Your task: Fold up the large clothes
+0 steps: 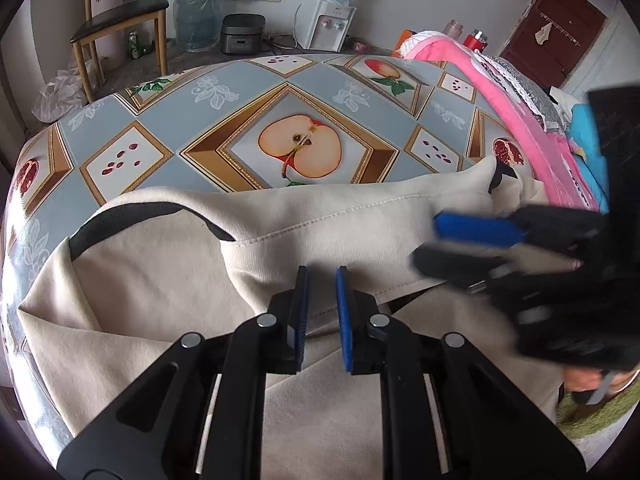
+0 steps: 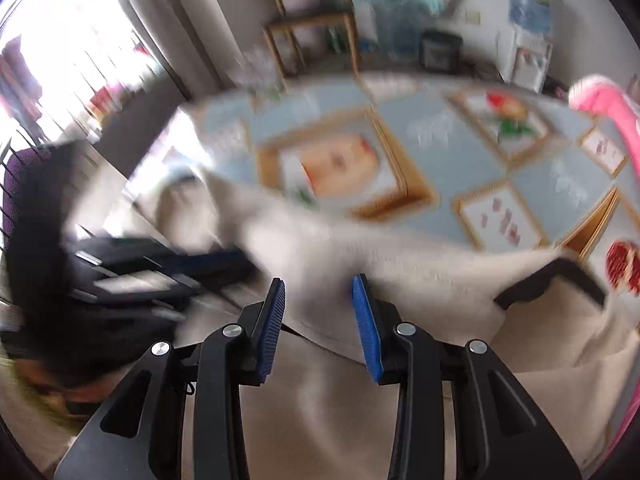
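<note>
Patterned oilcloth with fruit prints covered the table (image 1: 256, 92). Across its near side lay the cream garment (image 1: 168, 288), black-trimmed and partly folded. Above its hem the left gripper (image 1: 322, 312) showed a narrow gap with no cloth pinched. The right gripper (image 2: 319, 320) stood wider apart, blurred, over the fabric.

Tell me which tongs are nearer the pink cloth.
Right. The right tongs sit over the garment's end beside the pink cloth; the left tongs are mid-garment, farther away.
</note>
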